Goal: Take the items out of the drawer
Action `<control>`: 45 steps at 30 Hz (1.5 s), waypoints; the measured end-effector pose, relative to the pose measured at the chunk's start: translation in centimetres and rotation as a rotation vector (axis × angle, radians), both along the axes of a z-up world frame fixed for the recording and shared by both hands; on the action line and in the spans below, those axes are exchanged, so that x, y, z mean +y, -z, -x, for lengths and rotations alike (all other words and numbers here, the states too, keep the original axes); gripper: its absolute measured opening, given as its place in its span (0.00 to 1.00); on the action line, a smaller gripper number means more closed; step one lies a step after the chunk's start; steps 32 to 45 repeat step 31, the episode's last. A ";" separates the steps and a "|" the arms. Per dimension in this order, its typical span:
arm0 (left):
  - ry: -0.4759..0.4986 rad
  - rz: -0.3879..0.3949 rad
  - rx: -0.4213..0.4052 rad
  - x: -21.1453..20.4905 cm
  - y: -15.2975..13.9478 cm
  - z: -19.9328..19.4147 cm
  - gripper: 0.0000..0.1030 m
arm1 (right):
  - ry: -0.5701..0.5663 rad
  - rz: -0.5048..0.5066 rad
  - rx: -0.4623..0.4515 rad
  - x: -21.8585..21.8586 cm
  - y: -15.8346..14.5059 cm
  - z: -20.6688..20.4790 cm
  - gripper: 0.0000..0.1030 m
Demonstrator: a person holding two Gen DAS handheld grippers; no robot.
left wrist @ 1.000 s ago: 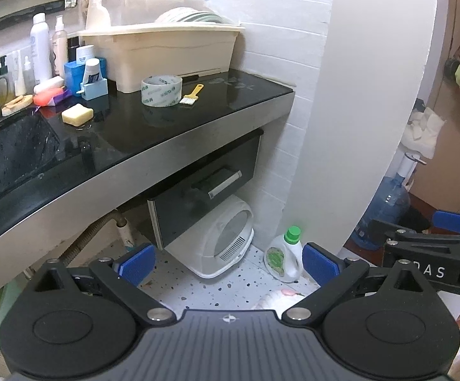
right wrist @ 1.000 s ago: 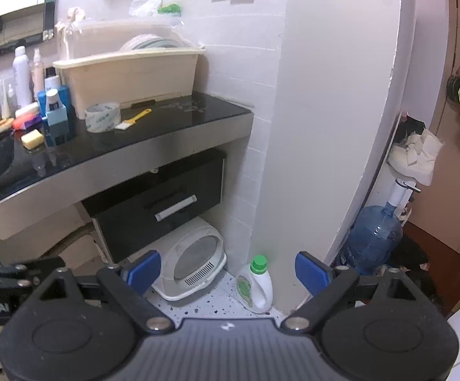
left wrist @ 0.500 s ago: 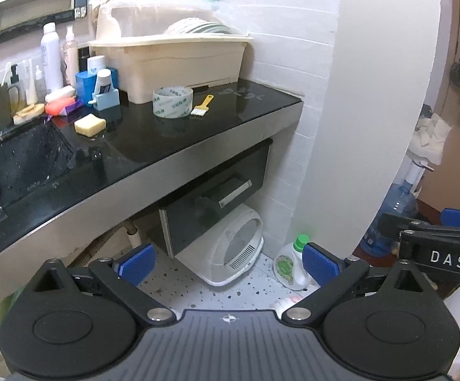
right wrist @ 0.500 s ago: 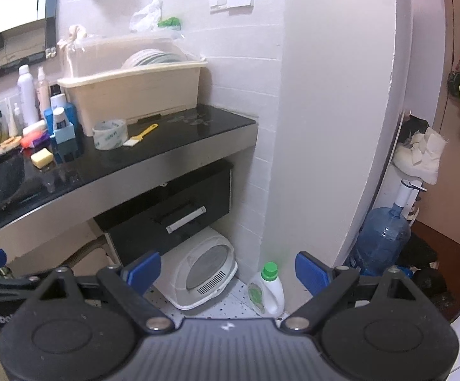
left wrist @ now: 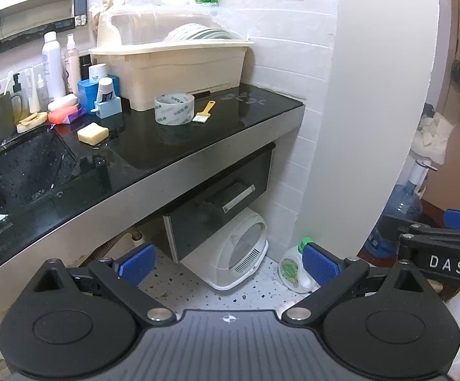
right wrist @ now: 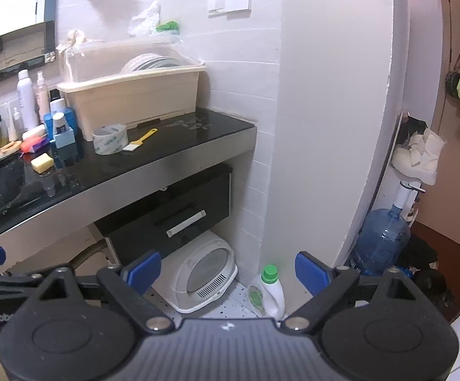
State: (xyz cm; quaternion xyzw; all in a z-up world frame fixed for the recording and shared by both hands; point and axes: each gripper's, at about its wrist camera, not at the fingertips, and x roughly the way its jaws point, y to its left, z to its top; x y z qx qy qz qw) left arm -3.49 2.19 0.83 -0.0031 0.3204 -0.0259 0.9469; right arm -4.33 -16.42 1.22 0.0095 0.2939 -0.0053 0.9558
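Observation:
A black drawer (left wrist: pixel 220 203) with a silver handle (left wrist: pixel 239 198) hangs under the black countertop (left wrist: pixel 172 139); it is closed and its contents are hidden. It also shows in the right wrist view (right wrist: pixel 172 219). My left gripper (left wrist: pixel 228 262) is open and empty, held well back from the drawer. My right gripper (right wrist: pixel 228 271) is open and empty, also well back. The right gripper's arm shows at the right edge of the left wrist view (left wrist: pixel 443 254).
On the countertop lie a tape roll (left wrist: pixel 174 108), a yellow brush (left wrist: pixel 204 111), a soap bar (left wrist: pixel 92 133) and a beige dish bin (left wrist: pixel 172 73). A sink (left wrist: pixel 17 168) is at left. On the floor stand a white litter box (left wrist: pixel 233 254), a detergent bottle (right wrist: pixel 269 292) and a water jug (right wrist: pixel 382 238).
Both grippers have pulled back and risen, so the counter and drawer look smaller and lower in both views. Both jaws stay open.

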 end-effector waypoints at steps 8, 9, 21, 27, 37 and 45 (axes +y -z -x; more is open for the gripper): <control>-0.027 -0.012 -0.024 0.2 -0.4 0.2 0.97 | 0.005 0.026 -0.024 0.6 -0.4 0.4 0.89; -0.032 -0.015 -0.027 0.3 -0.4 0.3 0.97 | 0.004 0.026 -0.026 0.6 -0.4 0.5 0.89; -0.044 -0.023 -0.043 0.4 -0.7 0.4 0.97 | 0.001 0.029 -0.033 1.0 -0.9 0.6 0.89; -0.045 -0.022 -0.045 0.5 -0.7 0.5 0.97 | 0.002 0.029 -0.035 1.0 -1.0 0.6 0.89; -0.046 -0.027 -0.049 0.4 -0.7 0.5 0.97 | 0.002 0.027 -0.034 1.0 -1.0 0.6 0.89; -0.046 -0.027 -0.049 0.4 -0.7 0.5 0.97 | 0.002 0.027 -0.034 1.0 -1.0 0.6 0.89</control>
